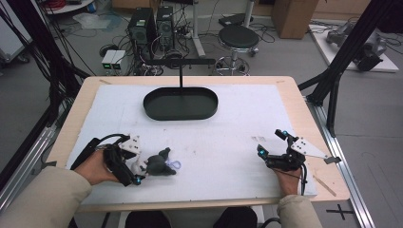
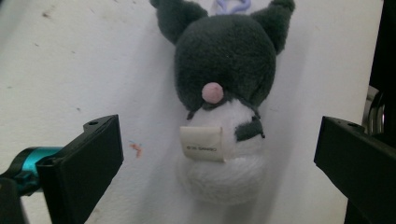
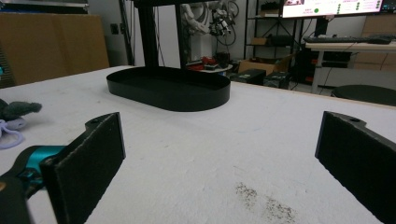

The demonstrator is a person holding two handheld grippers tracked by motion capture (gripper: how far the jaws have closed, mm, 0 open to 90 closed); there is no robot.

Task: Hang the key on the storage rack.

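From the high view, a wooden bench [image 1: 304, 114] carries a white sheet [image 1: 228, 133], and a black oval tray [image 1: 180, 103] sits at the far middle of that sheet with a thin black post rising from its back edge. At the near left, the left tongs [image 1: 138, 167] lie low on the sheet, held by the person's left hand [image 1: 95, 167], and a small dark grey and white plush toy [image 1: 159, 164] lies right at their tips. At the near right, the right tongs [image 1: 272, 142] rest on the sheet in the right hand [image 1: 287, 180], well apart from the toy and the tray. In the left gripper view, the left tongs [image 2: 219, 154] stand wide, one jaw at each side of the plush toy [image 2: 219, 88], neither touching it; the toy lies flat with its ears pointing away, a pink spot and a white label [image 2: 203, 143] showing, and what seems to be a lilac loop [image 2: 229, 5] at its far end, cut off by the frame. In the right gripper view, the right tongs [image 3: 219, 154] are also wide with bare sheet between the jaws, the tray [image 3: 169, 89] ahead, and a dark smudge [image 3: 266, 201] on the sheet near the jaws.
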